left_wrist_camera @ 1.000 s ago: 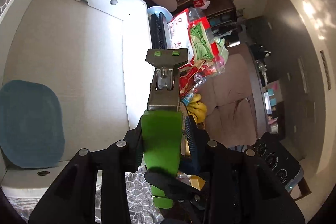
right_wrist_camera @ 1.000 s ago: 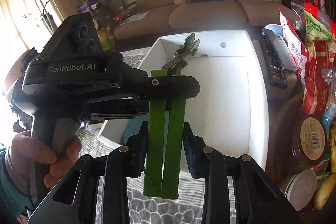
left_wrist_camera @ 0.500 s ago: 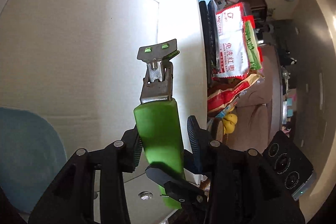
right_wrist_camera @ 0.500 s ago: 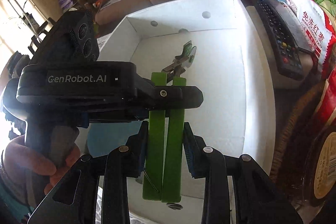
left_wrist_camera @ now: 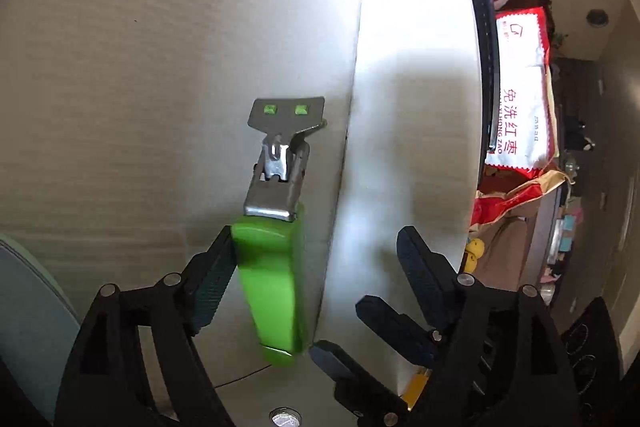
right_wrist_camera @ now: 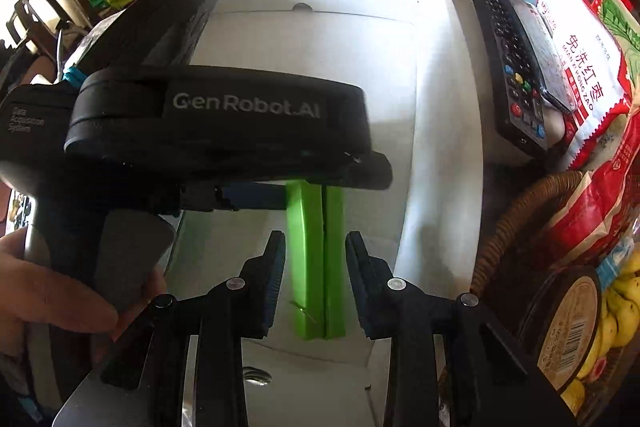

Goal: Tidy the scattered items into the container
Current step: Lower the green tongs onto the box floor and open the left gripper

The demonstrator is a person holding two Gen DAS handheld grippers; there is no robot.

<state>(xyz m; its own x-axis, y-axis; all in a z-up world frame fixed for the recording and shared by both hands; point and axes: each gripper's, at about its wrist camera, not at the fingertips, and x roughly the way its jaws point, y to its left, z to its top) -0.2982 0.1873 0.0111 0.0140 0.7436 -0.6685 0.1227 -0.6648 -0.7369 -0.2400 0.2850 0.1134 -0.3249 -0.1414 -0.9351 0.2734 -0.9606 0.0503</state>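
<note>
Left wrist view: the left hand-held gripper (left_wrist_camera: 316,259) has its jaws spread wide; the green-handled tool (left_wrist_camera: 272,279) touches only one pad, lying inside the white box (left_wrist_camera: 408,107) beside its right wall.

Right wrist view: the right hand-held gripper (right_wrist_camera: 316,279) stands apart around the handles, gripping nothing. Risk: either gripper, on withdrawing, may snag the tool and drag it out of the box.
</note>
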